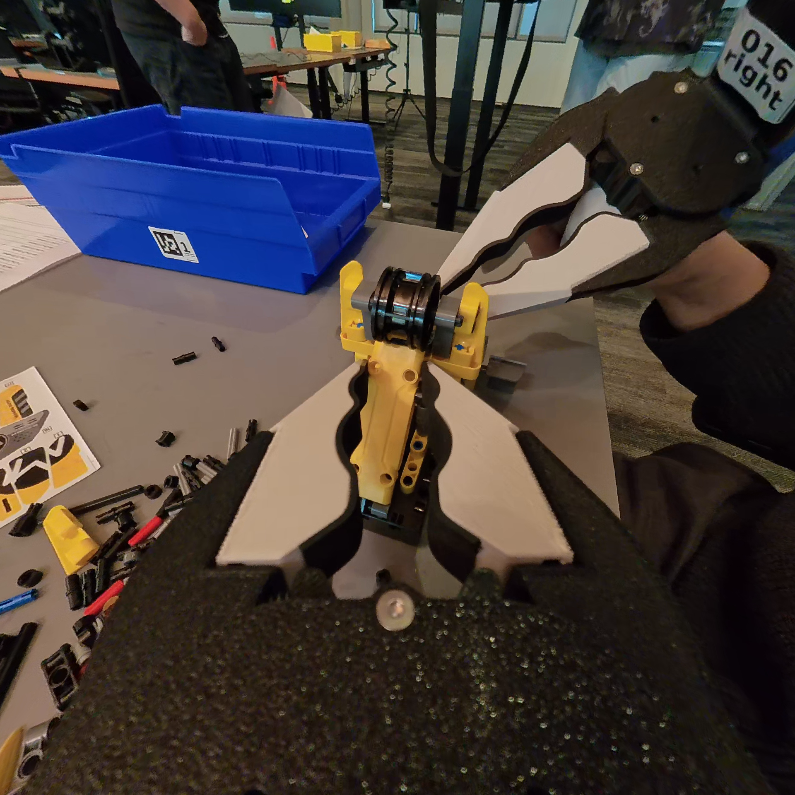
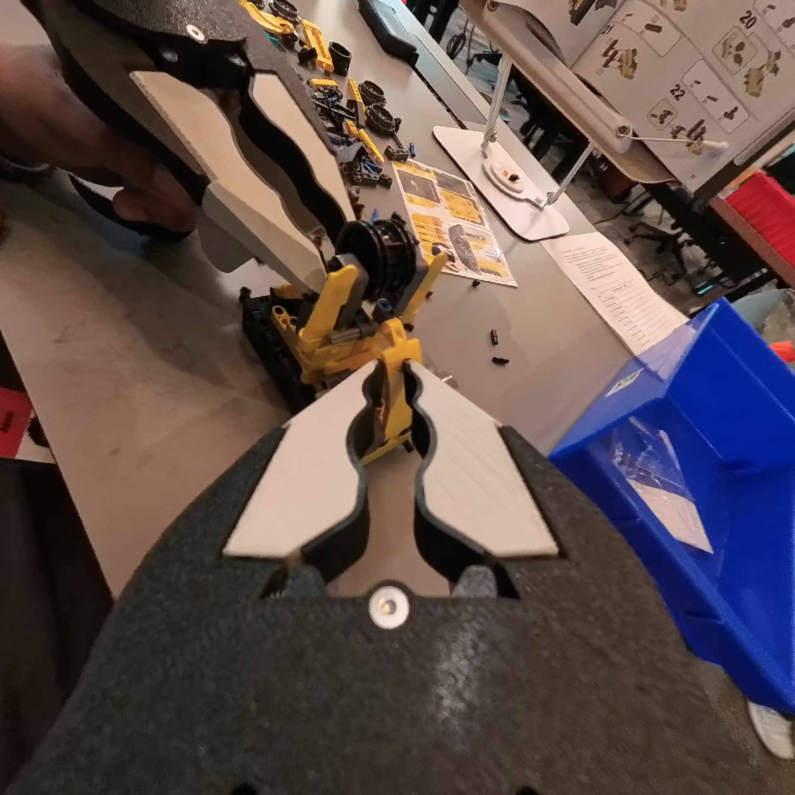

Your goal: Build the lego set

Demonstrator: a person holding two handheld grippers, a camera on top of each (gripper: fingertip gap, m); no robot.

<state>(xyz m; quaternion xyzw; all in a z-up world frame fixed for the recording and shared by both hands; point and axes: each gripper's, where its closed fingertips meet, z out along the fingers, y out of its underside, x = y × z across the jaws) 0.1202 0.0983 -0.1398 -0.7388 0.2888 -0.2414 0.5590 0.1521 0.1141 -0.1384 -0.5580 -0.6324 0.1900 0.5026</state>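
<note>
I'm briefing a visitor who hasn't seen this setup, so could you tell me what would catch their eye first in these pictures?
Most striking is the yellow and black brick model at the centre of the grey table, topped by a black wheel hub; the left claw and the right claw are both shut on it. Behind stands a big blue bin, with loose parts scattered left.

Glossy blue plastic bin [image 1: 189, 202] on the matt grey bench [image 1: 129, 327]; beside it, a smooth yellow plastic model [image 1: 387, 413] with shiny black wheel [image 1: 404, 309], gripped by rough, grainy black hand-held gripper [image 1: 393, 378].

Speckled black grippers, pale-grey jaws
</note>
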